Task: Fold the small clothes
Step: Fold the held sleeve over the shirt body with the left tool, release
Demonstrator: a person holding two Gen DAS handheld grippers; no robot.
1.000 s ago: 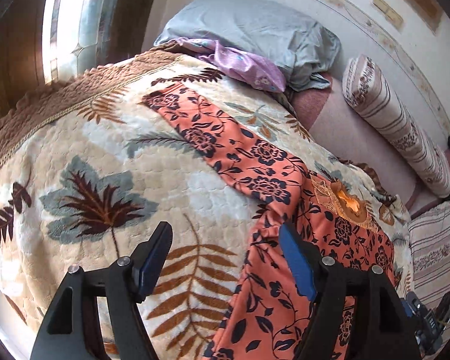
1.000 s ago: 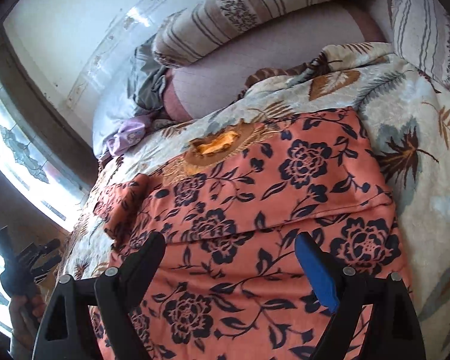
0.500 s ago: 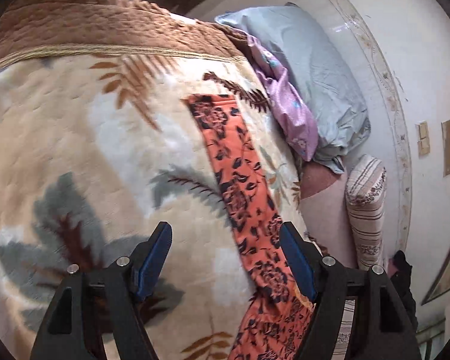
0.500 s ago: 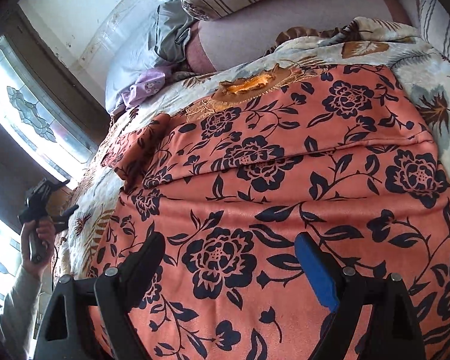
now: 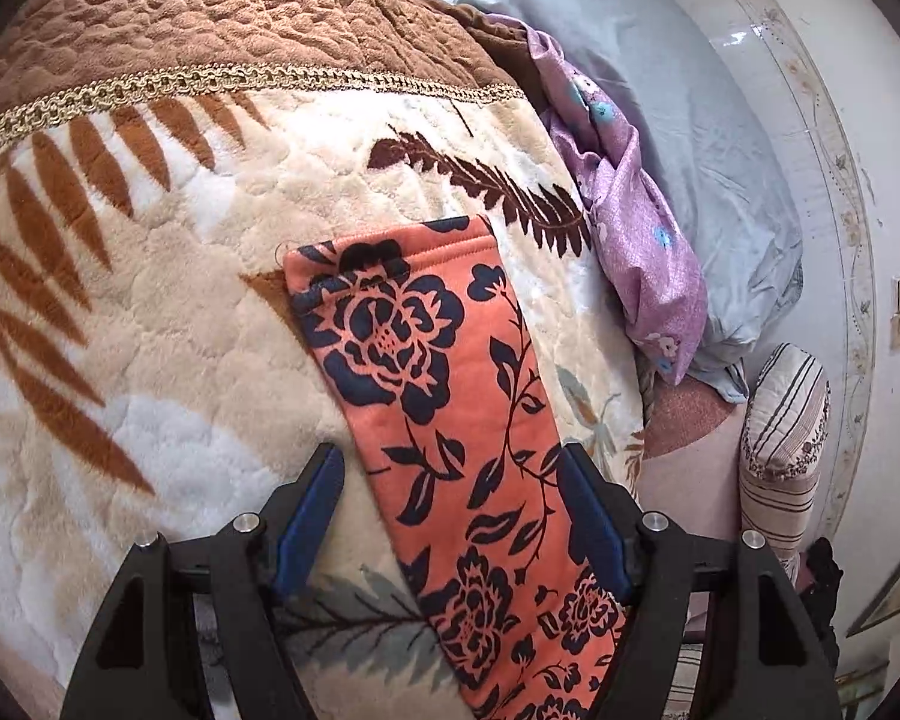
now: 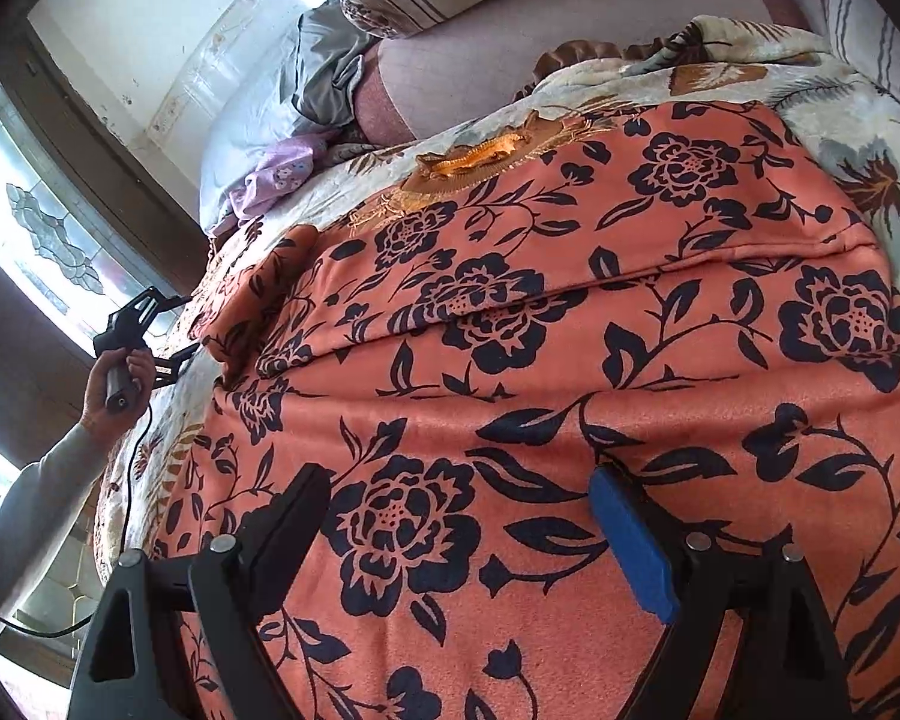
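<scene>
Garment: orange top w/ navy flower print (image 6: 570,360), spread flat on the bed blanket; body fills most of the right wrist view, a fold line crossing it side to side.
Sleeve (image 5: 432,396): long strip of same fabric, lies straight on blanket, hemmed cuff at its far end, near the brown fern print.
Left gripper (image 5: 450,498): jaws apart, blue pads either side of the sleeve, nothing pinched; whether the tips touch the fabric — can't tell, view too steep.
Right gripper (image 6: 462,510): jaws wide apart, low over garment body, holding nothing.
Left hand (image 6: 117,375): seen from right wrist cam, wrapped round its gripper handle, grey sleeve, cable hanging below.
Blanket (image 5: 120,312): cream plush, leaf pattern, brown quilted border w/ gold braid.
Pillow (image 5: 690,150): pale blue-grey, by the wall, a lilac flowered cloth (image 5: 636,240) draped on its edge.
Bolster (image 5: 786,438): striped, beside the pillow.
Window (image 6: 48,240): patterned glass, left of bed.
</scene>
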